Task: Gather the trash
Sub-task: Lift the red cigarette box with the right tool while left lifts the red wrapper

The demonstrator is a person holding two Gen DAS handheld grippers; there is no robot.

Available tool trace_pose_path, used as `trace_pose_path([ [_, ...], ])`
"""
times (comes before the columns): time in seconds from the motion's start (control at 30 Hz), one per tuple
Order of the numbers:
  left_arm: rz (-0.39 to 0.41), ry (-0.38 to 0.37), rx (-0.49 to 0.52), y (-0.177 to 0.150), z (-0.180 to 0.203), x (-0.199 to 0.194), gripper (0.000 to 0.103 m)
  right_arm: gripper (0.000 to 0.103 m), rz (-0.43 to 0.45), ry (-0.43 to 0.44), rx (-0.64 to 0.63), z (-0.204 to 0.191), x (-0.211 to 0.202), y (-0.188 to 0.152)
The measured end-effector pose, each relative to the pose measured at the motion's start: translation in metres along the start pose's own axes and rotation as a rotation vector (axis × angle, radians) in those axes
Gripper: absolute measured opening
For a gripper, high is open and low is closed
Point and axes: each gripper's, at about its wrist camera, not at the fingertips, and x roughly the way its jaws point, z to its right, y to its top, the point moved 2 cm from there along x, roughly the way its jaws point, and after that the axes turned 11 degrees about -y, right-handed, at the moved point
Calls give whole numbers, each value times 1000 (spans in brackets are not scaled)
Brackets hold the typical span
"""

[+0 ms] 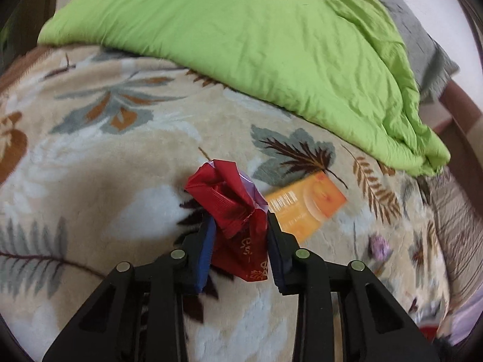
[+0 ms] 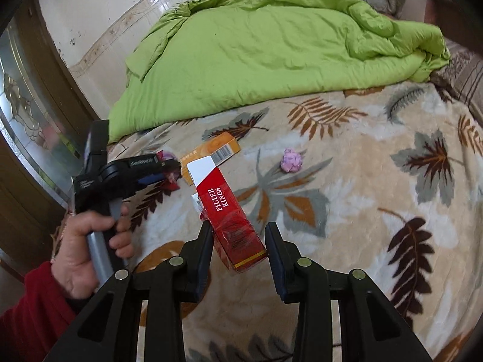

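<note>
My left gripper (image 1: 240,226) is shut on a crumpled red wrapper (image 1: 232,208) and holds it above the leaf-patterned blanket (image 1: 105,163). An orange box (image 1: 305,208) lies on the blanket just beyond it. My right gripper (image 2: 240,230) is shut on a red "Filter Kings" cigarette pack (image 2: 226,211), its white lid flap open. In the right wrist view the left gripper (image 2: 169,169) is at the left with the red wrapper (image 2: 172,177) in it, next to the orange box (image 2: 217,147). A crumpled purple paper ball (image 2: 291,159) lies on the blanket; it also shows in the left wrist view (image 1: 380,247).
A green quilt (image 2: 271,51) is piled across the far side of the bed, with a grey blanket (image 1: 422,30) behind it. A wall and a glass-panelled door (image 2: 27,114) stand at the left. The bed's edge runs along the right (image 1: 459,241).
</note>
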Motion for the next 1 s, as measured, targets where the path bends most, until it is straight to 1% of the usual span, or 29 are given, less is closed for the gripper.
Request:
trace_pose_path([
  [0.2,6,-15,87,-27,26,-41,32,38,36,-28,-37,-4,-4,1],
  [0.37,19,7,197,-67,54,-81,32,38,61,-45,-53,-6,-13,-2],
  [0.4,24,17,209,-77,57,-89,32,38,65,-47,-53,-5,-16,-3],
  [0.47,35,60,237,-98,63,-106,32,38,68,-46,-47,-5,-21,-7],
  [0.6,49,106,248,-138,65,-132,32,38,39,-30,-49,-8,-31,-28],
  [0.63,57,120,251,-147,66,-137,32,38,37,-29,-55,-8,-34,-31],
  [0.67,79,150,267,-156,67,-141,32,38,37,-29,-62,-10,-37,-36],
  [0.73,88,197,307,-167,71,-141,32,38,39,-34,-79,-12,-42,-45],
  [0.8,87,210,315,-171,72,-141,32,38,42,-28,-82,-13,-47,-51],
  [0.87,108,238,338,-172,72,-143,32,38,57,-25,-83,-14,-53,-54],
  [1.0,125,256,363,-173,72,-143,32,38,68,-17,-93,-15,-59,-58],
])
